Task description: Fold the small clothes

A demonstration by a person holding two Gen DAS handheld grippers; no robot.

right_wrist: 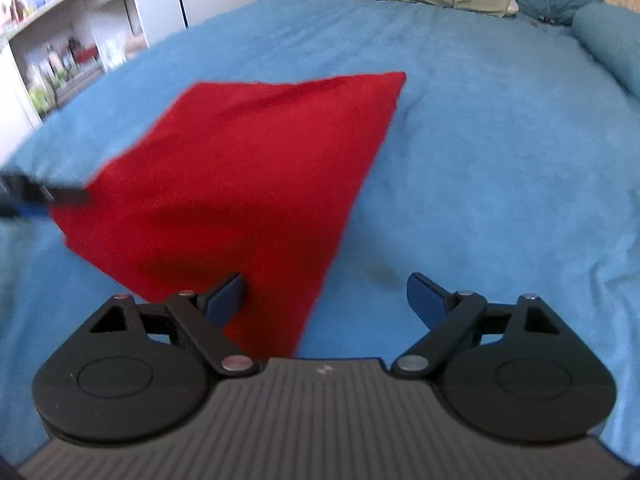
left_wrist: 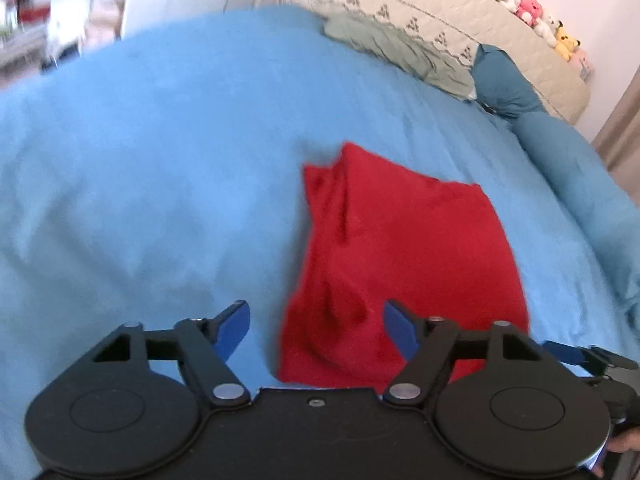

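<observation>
Both hand-held grippers, L [left_wrist: 316,326] & R [right_wrist: 324,298], jaws spread over red cloth [left_wrist: 400,256].

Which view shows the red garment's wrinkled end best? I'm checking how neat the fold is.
The left wrist view: the red garment shows creases and a bunched far corner there. The right wrist view shows it as a smooth, blurred surface.

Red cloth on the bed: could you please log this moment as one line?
red cloth flat on blue bedspread | left gripper open | right gripper open
</observation>
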